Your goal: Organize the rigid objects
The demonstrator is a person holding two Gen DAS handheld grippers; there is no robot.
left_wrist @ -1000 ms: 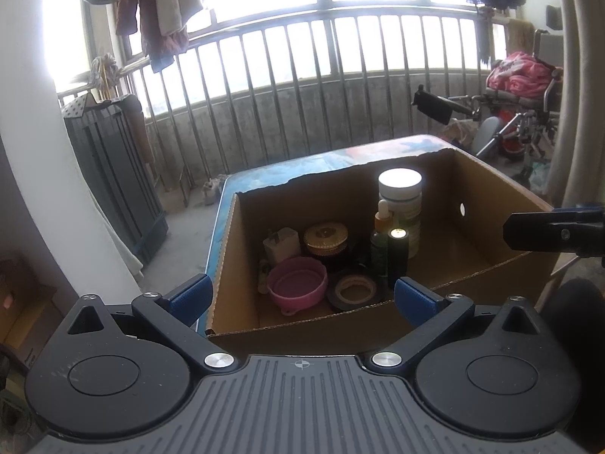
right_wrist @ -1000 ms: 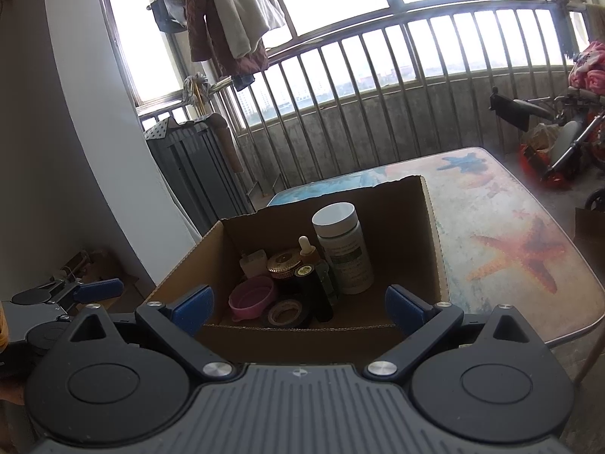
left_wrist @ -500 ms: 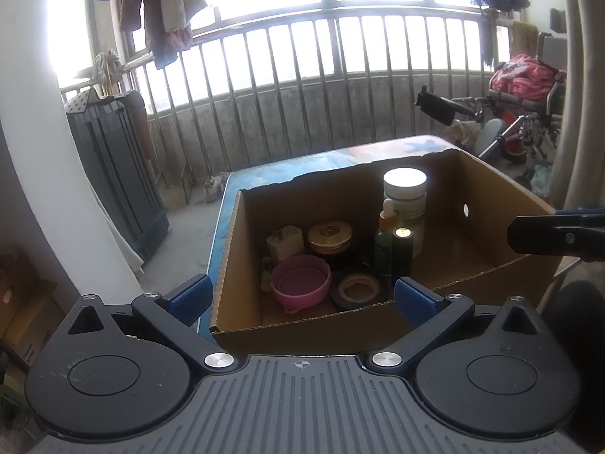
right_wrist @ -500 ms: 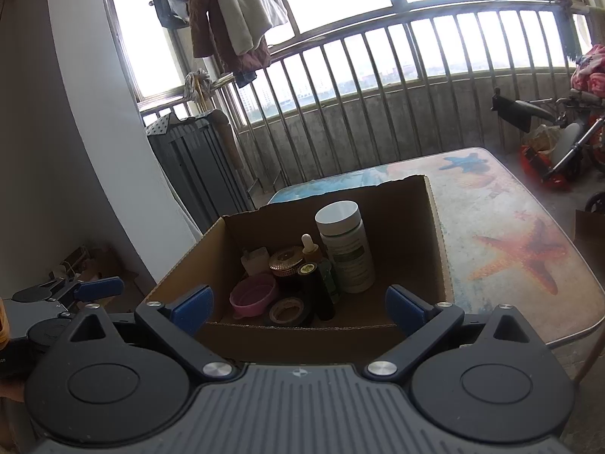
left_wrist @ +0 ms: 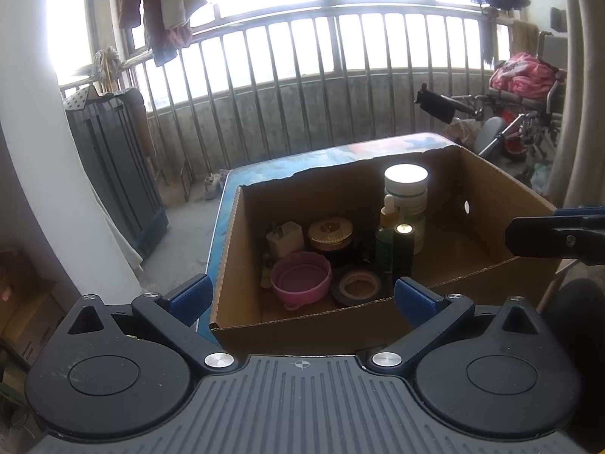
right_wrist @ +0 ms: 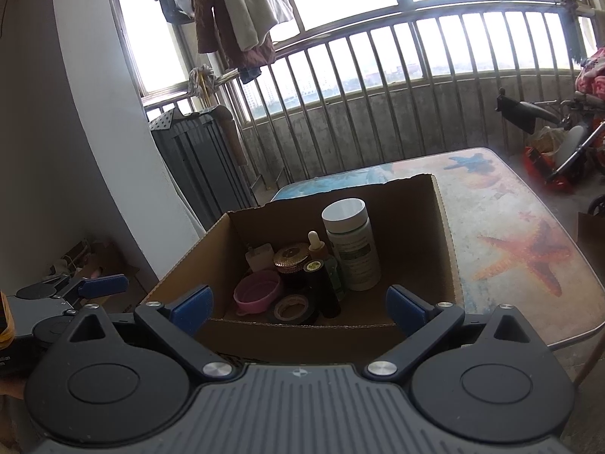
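Note:
An open cardboard box (left_wrist: 487, 204) (right_wrist: 442, 227) stands on a table with a starfish print. Inside it are a tall white-capped bottle (left_wrist: 406, 198) (right_wrist: 351, 244), a dropper bottle (left_wrist: 385, 234), a dark cylinder (left_wrist: 404, 251) (right_wrist: 321, 289), a gold-lidded jar (left_wrist: 329, 231) (right_wrist: 291, 259), a white plug (left_wrist: 284, 239), a pink bowl (left_wrist: 300, 278) (right_wrist: 258, 293) and a roll of black tape (left_wrist: 357, 285) (right_wrist: 295, 308). My left gripper (left_wrist: 302, 297) hovers open just in front of the box's near wall. My right gripper (right_wrist: 298, 304) is open too, over the same wall, with nothing held.
The starfish table (right_wrist: 529, 234) stretches right of the box. A metal railing (left_wrist: 302, 87) runs behind. A dark folded rack (left_wrist: 113, 174) leans at the left. A wheelchair with pink cloth (left_wrist: 518, 87) stands at the far right. Clothes (right_wrist: 242, 15) hang above.
Both views have drifted slightly, so the box sits a little further right in the left wrist view. Both grippers stay open and the box contents have not moved.

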